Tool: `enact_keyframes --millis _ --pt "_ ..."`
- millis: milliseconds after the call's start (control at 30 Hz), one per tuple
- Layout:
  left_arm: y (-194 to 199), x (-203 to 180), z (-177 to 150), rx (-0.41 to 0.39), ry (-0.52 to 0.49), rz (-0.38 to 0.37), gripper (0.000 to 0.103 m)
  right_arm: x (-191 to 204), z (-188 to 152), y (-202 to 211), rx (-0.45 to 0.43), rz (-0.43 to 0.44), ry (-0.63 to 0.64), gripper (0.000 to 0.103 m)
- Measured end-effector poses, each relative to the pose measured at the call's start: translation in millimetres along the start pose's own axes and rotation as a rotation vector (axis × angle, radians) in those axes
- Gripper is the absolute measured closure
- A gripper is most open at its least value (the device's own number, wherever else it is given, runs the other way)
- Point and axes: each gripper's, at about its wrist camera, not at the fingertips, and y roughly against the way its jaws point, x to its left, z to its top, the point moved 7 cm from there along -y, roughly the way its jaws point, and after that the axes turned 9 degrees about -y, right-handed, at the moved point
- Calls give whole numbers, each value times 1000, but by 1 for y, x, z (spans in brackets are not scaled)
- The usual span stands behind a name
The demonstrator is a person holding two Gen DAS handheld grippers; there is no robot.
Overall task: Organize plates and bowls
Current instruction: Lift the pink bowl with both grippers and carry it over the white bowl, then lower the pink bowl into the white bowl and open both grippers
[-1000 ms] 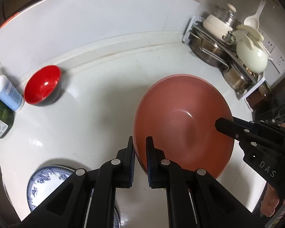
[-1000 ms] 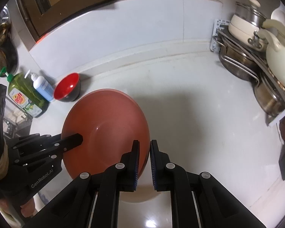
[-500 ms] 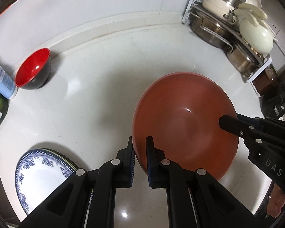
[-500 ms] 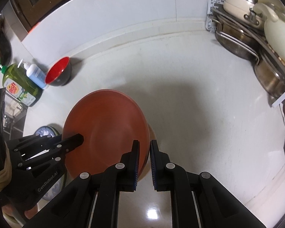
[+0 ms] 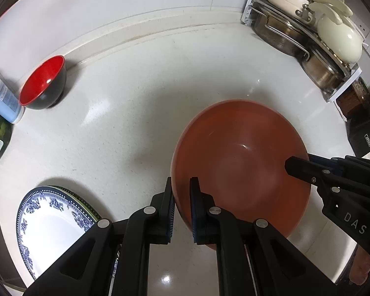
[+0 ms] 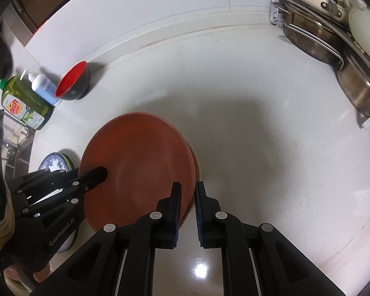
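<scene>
**Big brown bowl carried between both tongs**

Since the earlier frames our view has pulled back: the blue-patterned plate [image 5: 51, 224] now shows more fully at the lower left, and the red bowl [image 5: 43, 82] sits farther off near the wall. We hold the large brown bowl [image 5: 239, 162] with both tools. Our left tongs [image 5: 181, 204] are narrowed onto its near-left rim, one pad inside and one outside. Our right tongs [image 6: 188, 209] pinch the opposite rim the same way, the edge passing between the blue-lined pads. The bowl lies over the middle of the white table [image 5: 135, 98]; we cannot tell whether it touches the surface or hangs just above it. The red bowl, black outside, stands upright beside a white and blue bottle [image 6: 43, 86] and a green soap bottle [image 6: 24, 103] at the table's left edge. The plate lies on another plate with a green rim, well apart from the brown bowl. A rack of steel pans and cream lids [image 5: 308, 29] fills the far right corner.
</scene>
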Motion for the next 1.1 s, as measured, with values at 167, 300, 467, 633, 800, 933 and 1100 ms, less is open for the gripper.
enact_keyframes --millis 167,300,467,633,800,933,1100 --pt "-1 0 0 -3 -4 1 89 1 -1 -3 7 4 14 90" --pt "-1 2 0 -8 -6 10 76 -1 -2 -5 7 -2 9 89" --pt "4 7 0 -31 -12 44 60 0 -2 -3 -9 -12 17 78" --pt "16 15 2 -66 -8 70 51 2 -1 7 -48 -24 21 68" --pt "32 25 5 -108 -1 94 45 13 3 20 -84 -25 44 68" --pt "47 36 4 -136 5 117 42 29 5 30 -115 -22 69 61" --pt "67 60 1 -174 32 153 37 48 6 40 -151 -15 84 50"
